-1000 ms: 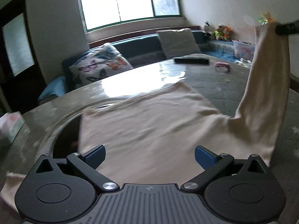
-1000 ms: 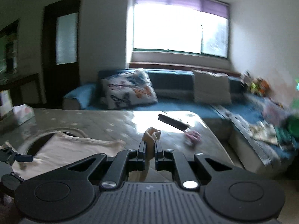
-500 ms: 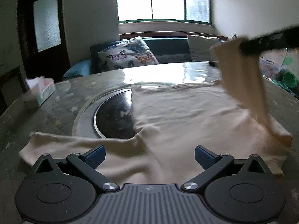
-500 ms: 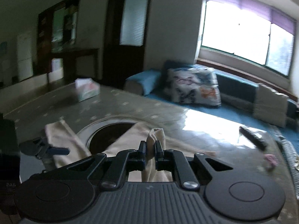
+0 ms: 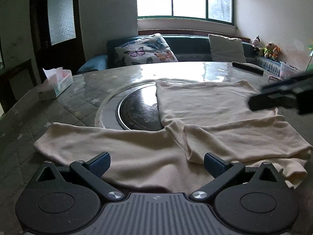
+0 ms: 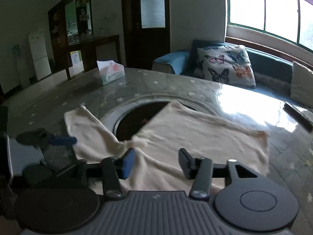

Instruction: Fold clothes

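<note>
Right gripper: fingers parted and opening, nothing clamped; cream fabric lies below the gap, pads clear of it. Left gripper: fingers spread wide, released, poised above the near hem of the cream garment. The garment lies flat on the tabletop, body reaching toward the far edge and partly covering the dark round inset at the centre; one sleeve extends toward the left edge, the other is folded across the body at the right. The left wrist view alone shows the folded sleeve and stuffed toys by the sofa; the right wrist view alone shows a white refrigerator. Tissue box near the far left edge.
</note>
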A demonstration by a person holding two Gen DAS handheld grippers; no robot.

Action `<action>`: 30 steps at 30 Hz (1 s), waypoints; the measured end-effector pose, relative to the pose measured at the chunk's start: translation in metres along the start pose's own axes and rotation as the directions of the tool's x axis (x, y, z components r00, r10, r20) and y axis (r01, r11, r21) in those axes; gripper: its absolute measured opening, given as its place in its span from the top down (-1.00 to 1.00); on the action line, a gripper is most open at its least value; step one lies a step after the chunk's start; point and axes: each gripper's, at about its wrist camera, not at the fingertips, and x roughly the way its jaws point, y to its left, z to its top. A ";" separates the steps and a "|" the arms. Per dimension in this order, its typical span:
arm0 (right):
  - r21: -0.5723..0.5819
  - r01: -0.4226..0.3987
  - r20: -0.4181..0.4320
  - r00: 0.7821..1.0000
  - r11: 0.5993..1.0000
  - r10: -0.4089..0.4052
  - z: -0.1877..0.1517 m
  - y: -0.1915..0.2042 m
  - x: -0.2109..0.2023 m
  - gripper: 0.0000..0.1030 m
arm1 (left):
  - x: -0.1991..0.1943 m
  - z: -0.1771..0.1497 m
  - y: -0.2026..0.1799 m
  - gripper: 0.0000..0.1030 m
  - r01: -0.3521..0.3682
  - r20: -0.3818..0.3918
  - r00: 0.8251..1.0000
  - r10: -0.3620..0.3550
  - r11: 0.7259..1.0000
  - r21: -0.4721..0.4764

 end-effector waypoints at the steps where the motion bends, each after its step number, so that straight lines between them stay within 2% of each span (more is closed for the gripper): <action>1: 0.008 0.003 -0.008 1.000 1.000 -0.003 -0.004 -0.007 -0.003 -0.28 | -0.001 0.001 0.001 -1.00 -0.004 0.002 1.000 0.004 1.000 -0.004; 4: 0.038 0.009 -0.040 0.999 0.999 -0.007 -0.021 -0.027 -0.010 -0.60 | -0.001 0.006 0.000 -1.00 -0.012 0.008 1.000 0.012 1.000 -0.009; 15: 0.180 -0.001 -0.119 0.993 0.984 0.023 -0.079 -0.075 -0.010 -0.78 | 0.020 0.018 -0.022 -1.00 -0.017 -0.007 1.000 0.017 0.999 0.028; 20: 0.157 0.003 -0.125 0.992 0.988 0.017 -0.078 -0.079 -0.013 -0.86 | 0.030 0.012 -0.022 -1.00 -0.058 -0.043 0.997 0.061 0.997 0.059; 23: 0.135 -0.008 -0.093 0.995 0.991 0.020 -0.068 -0.079 -0.017 -0.95 | 0.031 0.011 -0.016 -1.00 -0.070 -0.054 0.996 0.073 0.996 0.052; 30: 0.096 -0.081 -0.063 0.994 0.992 0.088 -0.049 -0.073 0.001 -1.00 | 0.029 0.015 -0.015 -1.00 -0.080 -0.047 0.995 0.083 0.995 0.055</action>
